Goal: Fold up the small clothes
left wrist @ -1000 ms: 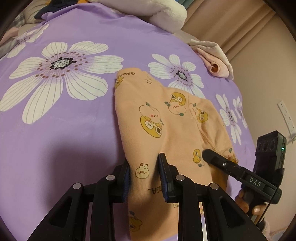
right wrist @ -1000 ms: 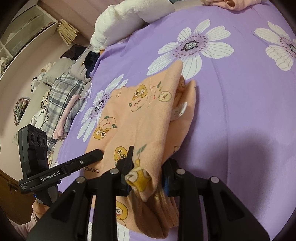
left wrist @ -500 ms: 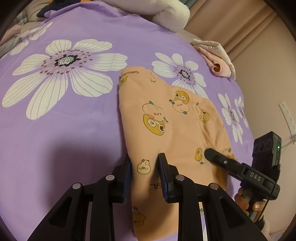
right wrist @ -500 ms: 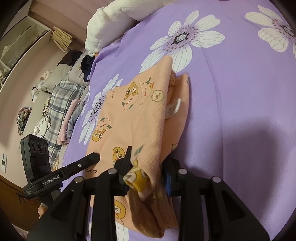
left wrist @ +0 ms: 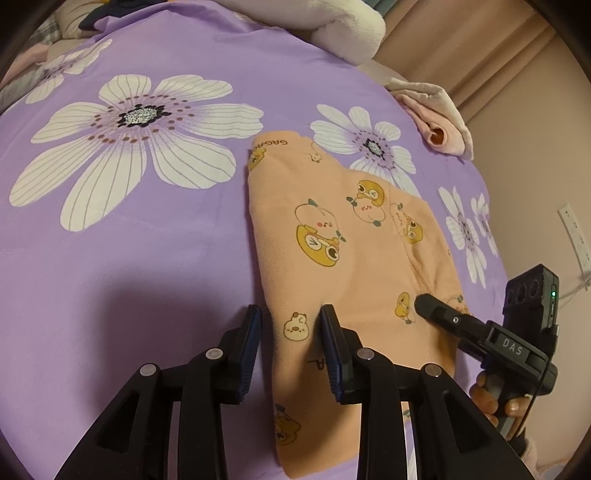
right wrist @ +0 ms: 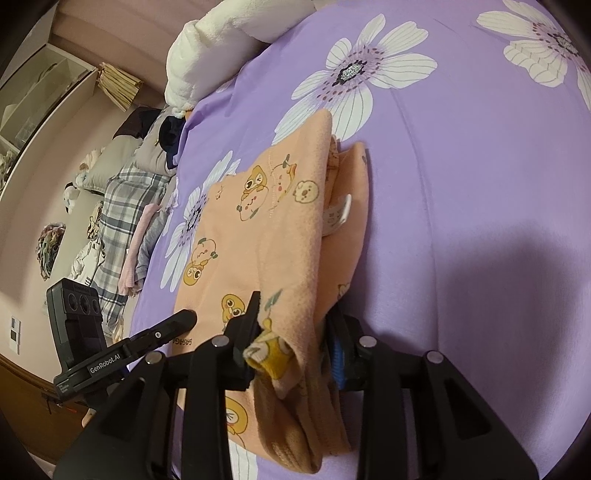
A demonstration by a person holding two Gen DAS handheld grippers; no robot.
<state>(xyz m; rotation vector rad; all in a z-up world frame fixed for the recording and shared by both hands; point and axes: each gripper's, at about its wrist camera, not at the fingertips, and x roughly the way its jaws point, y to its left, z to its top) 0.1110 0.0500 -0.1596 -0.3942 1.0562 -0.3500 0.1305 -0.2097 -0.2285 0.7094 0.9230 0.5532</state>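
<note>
A small peach garment with yellow cartoon prints [left wrist: 343, 258] lies folded on a purple flowered bedsheet [left wrist: 129, 229]. My left gripper [left wrist: 291, 325] is open, its fingers straddling the garment's left edge just above the cloth. My right gripper [right wrist: 291, 325] is shut on a bunched fold of the same garment [right wrist: 273, 236] at its near edge; a white care label [right wrist: 338, 216] sticks out between the layers. Each gripper shows in the other's view: the right one [left wrist: 424, 304] and the left one [right wrist: 184, 317].
A rolled white blanket [left wrist: 332, 29] lies at the head of the bed. A pink folded garment [left wrist: 439, 114] sits near the bed's far right edge. Plaid and pink clothes [right wrist: 122, 206] are piled by the bed's side. A wall socket [left wrist: 574, 236] is at right.
My left gripper has opened and let go of the garment's edge. The garment has settled flatter on the bed. My right gripper keeps its hold and has shifted slightly.
</note>
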